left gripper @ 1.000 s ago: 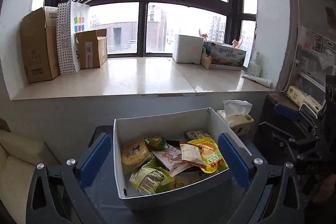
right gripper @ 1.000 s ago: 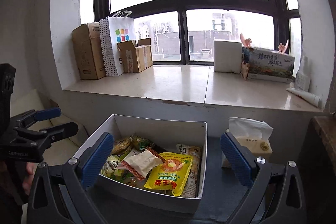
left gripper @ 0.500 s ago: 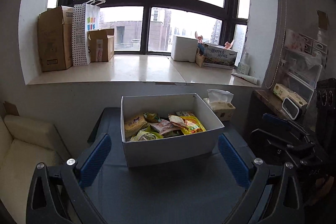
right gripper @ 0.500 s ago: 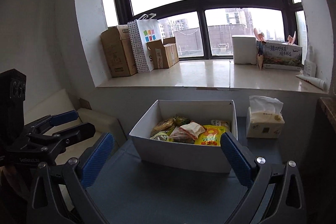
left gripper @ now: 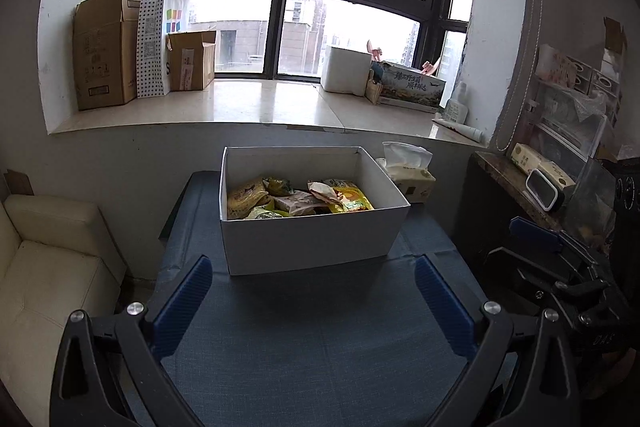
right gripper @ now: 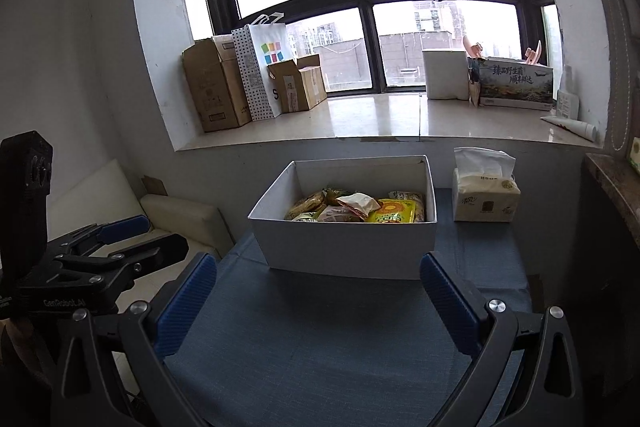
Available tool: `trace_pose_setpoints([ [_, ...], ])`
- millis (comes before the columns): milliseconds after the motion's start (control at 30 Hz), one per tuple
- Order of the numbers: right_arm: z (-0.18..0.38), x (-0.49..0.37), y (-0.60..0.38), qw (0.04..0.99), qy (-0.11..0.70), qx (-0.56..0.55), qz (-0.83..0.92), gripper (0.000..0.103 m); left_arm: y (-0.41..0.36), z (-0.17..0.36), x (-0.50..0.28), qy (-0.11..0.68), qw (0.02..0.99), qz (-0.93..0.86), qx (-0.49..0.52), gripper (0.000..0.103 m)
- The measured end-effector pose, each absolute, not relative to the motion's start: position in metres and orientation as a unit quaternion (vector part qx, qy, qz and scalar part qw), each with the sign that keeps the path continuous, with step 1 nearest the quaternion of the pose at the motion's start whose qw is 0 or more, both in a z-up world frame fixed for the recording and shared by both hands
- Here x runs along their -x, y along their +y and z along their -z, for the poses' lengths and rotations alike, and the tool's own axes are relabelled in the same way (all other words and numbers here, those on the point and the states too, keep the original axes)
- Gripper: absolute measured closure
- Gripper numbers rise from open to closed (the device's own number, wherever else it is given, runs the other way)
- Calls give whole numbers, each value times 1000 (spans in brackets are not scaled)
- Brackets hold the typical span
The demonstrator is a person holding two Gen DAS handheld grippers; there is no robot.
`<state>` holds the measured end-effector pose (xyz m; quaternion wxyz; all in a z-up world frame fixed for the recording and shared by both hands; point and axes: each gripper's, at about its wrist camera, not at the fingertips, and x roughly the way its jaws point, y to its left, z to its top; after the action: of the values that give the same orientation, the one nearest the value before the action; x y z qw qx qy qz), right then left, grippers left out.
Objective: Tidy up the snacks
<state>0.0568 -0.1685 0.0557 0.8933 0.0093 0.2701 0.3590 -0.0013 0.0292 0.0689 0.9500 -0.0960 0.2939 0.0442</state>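
Note:
A white open box point(left gripper: 308, 245) point(right gripper: 344, 247) stands on the blue-covered table point(left gripper: 320, 339) point(right gripper: 320, 339). Several snack packets lie inside it, among them a yellow packet point(left gripper: 352, 199) point(right gripper: 390, 215) and a tan one point(left gripper: 244, 197) point(right gripper: 306, 205). My left gripper point(left gripper: 314, 301) hovers open over the table, well short of the box, with nothing between its blue pads. My right gripper point(right gripper: 320, 297) is also open and empty, back from the box. Each gripper shows at the side of the other's view: the right one point(left gripper: 560, 267), the left one point(right gripper: 116, 247).
A tissue pack point(left gripper: 408, 173) point(right gripper: 486, 193) sits on the table right of the box. The window sill point(left gripper: 240, 103) behind holds cardboard boxes point(left gripper: 104, 51), a dotted paper bag point(left gripper: 160, 39) and a white box point(left gripper: 346, 69). A cream sofa point(left gripper: 48, 267) is left, a dark side shelf point(left gripper: 520, 183) right.
Both grippers have pulled back and up from the box, which now looks smaller and farther. Both stay open and empty. The snacks in the box have not moved.

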Motion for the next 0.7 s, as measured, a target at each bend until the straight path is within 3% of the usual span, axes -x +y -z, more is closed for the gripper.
trace_pose_setpoints([
  [700, -53, -56, -166, 893, 274, 1, -358, 0, 30, -65, -2, 302, 948, -37, 94, 0],
])
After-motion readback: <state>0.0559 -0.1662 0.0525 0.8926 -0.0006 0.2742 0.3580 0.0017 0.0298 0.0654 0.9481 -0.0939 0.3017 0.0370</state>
